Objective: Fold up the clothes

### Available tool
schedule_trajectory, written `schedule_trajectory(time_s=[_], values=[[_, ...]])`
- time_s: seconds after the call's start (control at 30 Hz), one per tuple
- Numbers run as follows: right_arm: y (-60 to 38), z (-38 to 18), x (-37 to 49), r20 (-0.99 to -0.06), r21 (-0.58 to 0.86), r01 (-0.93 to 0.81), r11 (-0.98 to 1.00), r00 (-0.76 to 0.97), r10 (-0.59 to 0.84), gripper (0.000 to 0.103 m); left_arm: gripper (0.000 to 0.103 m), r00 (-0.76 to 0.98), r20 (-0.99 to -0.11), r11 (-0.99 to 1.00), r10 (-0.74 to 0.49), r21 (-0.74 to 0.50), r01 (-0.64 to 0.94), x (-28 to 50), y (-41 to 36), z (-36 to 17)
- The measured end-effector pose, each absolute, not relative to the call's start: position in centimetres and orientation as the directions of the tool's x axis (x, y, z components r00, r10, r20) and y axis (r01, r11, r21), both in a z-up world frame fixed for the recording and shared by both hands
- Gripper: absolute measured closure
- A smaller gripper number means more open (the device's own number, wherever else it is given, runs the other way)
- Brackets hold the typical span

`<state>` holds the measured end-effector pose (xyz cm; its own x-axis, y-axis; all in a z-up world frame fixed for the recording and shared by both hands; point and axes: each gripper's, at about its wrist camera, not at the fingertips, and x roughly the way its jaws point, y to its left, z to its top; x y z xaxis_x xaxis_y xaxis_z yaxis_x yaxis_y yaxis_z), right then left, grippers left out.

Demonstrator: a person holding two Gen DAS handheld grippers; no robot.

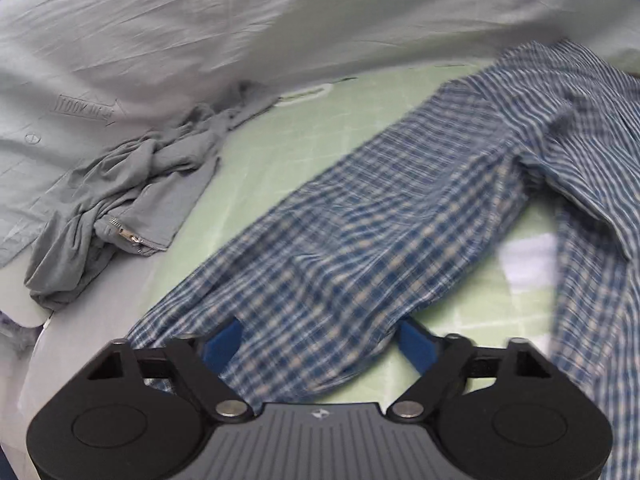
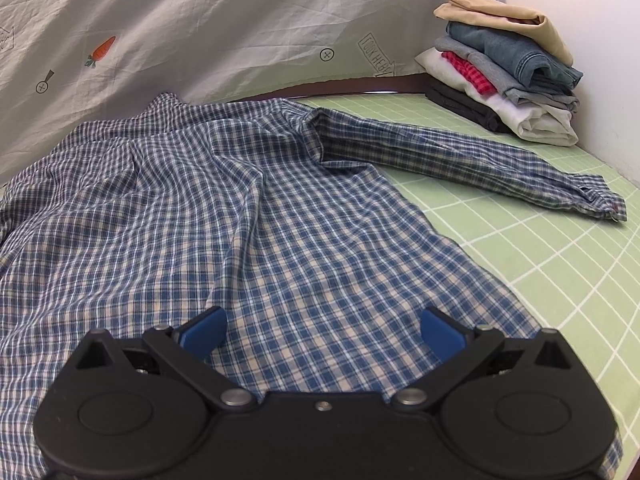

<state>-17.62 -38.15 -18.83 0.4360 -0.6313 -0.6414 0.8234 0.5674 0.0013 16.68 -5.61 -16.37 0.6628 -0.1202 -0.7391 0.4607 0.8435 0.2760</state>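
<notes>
A blue and white checked shirt (image 2: pixel 240 200) lies spread on the green gridded mat (image 2: pixel 540 240), one sleeve (image 2: pixel 460 156) stretched out to the right. In the left wrist view the shirt's other sleeve (image 1: pixel 380 220) runs diagonally toward the camera, somewhat blurred. My left gripper (image 1: pixel 320 340) sits over that sleeve's near end; the cloth lies between its blue pads (image 1: pixel 416 344), which stand well apart and do not pinch it. My right gripper (image 2: pixel 322 332) hovers open over the shirt's lower body, with flat fabric under the gap.
A crumpled grey zippered garment (image 1: pixel 132 196) lies at the mat's left edge. A stack of folded clothes (image 2: pixel 508 68) stands in the far right corner by a white wall (image 2: pixel 580 20). A pale printed sheet (image 2: pixel 240 20) hangs behind the mat.
</notes>
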Motion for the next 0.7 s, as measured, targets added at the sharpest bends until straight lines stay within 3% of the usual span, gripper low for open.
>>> schedule_trajectory(time_s=[0.07, 0.1, 0.13, 0.47, 0.6, 0.7], values=[[-38.1, -18.9, -17.6, -0.641, 0.001, 0.824, 0.566, 0.435, -0.632, 0.000, 0.071, 0.656, -0.748, 0.872, -0.101, 0.251, 0.420, 18.2, -4.5, -16.3], [-38.1, -18.9, -17.6, -0.641, 0.001, 0.825, 0.565, 0.434, -0.633, 0.000, 0.093, 0.660, -0.747, 0.880, -0.079, 0.259, 0.398, 18.9, -4.1, -16.4], [-38.1, -18.8, -17.6, -0.641, 0.000, 0.826, 0.564, 0.433, -0.634, 0.000, 0.094, 0.664, -0.744, 0.884, -0.067, 0.264, 0.385, 19.5, -3.7, -16.5], [-38.1, -18.9, -17.4, -0.641, 0.000, 0.832, 0.555, 0.426, -0.638, 0.000, 0.092, 0.691, -0.723, 0.917, -0.004, 0.272, 0.291, 25.6, -1.5, -16.7], [-38.5, -18.9, -17.7, -0.641, 0.000, 0.829, 0.559, 0.429, -0.636, 0.000, 0.083, 0.663, -0.749, 0.941, -0.006, 0.219, 0.257, 26.9, -1.2, -16.1], [-38.8, -19.0, -17.7, -0.641, 0.000, 0.829, 0.559, 0.429, -0.636, 0.000, 0.062, 0.633, -0.770, 0.953, -0.081, 0.125, 0.274, 25.8, -1.5, -14.9]])
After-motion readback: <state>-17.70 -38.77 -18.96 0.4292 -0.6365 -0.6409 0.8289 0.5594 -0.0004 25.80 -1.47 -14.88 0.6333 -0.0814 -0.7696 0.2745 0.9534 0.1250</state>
